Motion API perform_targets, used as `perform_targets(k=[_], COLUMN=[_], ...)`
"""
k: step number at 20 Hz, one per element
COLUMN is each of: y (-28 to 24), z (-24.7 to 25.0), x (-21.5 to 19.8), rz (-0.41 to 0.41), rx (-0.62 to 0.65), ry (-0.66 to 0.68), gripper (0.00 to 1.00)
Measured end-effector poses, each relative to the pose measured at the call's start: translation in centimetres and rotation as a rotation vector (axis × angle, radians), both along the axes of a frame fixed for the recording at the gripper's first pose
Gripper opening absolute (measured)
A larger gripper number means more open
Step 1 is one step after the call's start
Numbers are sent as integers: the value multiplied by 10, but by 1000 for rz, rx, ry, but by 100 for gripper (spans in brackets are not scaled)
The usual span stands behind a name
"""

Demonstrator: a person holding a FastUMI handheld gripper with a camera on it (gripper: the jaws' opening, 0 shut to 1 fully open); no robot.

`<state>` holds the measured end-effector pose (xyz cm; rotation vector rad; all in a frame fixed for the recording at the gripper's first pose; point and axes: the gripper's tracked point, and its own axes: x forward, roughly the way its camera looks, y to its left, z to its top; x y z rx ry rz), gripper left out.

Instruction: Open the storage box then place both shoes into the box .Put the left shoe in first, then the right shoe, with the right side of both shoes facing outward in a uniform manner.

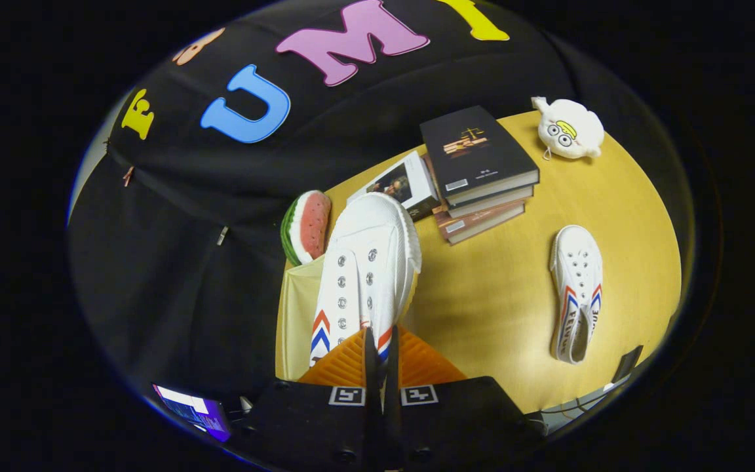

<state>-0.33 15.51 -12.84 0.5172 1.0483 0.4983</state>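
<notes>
1. The gripper (pixel 381 341) points forward and down, its body low in the gripper view.
2. Its two fingers (pixel 370 367) stand almost together, with a thin gap between.
3. They pinch the heel of a white shoe (pixel 364 275), which hangs lifted ahead of them.

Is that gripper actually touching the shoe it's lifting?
Touching. The gripper view shows the gripper with its fingers closed together on the heel edge of the white shoe, which hangs above the table.
</notes>
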Motion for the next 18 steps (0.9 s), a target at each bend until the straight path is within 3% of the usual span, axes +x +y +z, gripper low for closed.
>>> perform_targets(k=[8, 12, 18], y=[116, 153, 166], z=[-4, -14, -36], x=[-27, -25, -22], rz=[138, 144, 138], rx=[26, 28, -47], ry=[18, 19, 34], gripper=[5, 5, 5])
